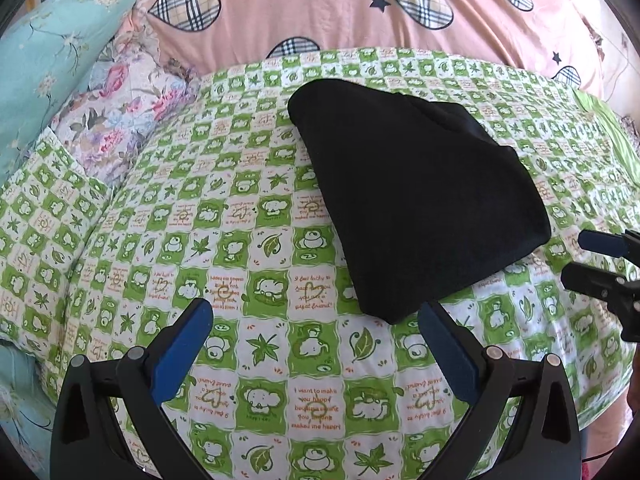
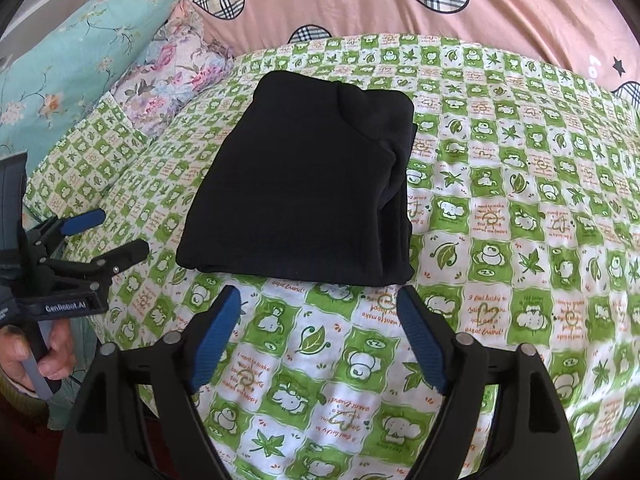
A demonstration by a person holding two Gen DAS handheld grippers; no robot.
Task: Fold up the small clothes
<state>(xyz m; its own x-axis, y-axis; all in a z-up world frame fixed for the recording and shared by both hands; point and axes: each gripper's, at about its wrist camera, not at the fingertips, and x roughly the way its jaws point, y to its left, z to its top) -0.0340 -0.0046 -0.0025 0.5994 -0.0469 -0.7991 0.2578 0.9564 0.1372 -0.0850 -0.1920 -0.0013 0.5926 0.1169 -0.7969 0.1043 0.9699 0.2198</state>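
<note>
A black garment (image 1: 416, 196) lies folded into a compact block on the green-and-white checked bed sheet (image 1: 260, 248); it also shows in the right wrist view (image 2: 308, 184), with stacked layers along its right edge. My left gripper (image 1: 316, 312) is open and empty, just short of the garment's near corner. My right gripper (image 2: 318, 300) is open and empty, just in front of the garment's near edge. The right gripper also shows at the right of the left wrist view (image 1: 572, 256), and the left gripper at the left of the right wrist view (image 2: 120, 232), both open.
A pink quilt with plaid hearts (image 1: 360, 8) is heaped behind the sheet. A teal floral pillow (image 1: 52, 60) and a flowered cloth (image 1: 120, 120) lie at the back left. A hand (image 2: 28, 356) holds the left gripper's handle.
</note>
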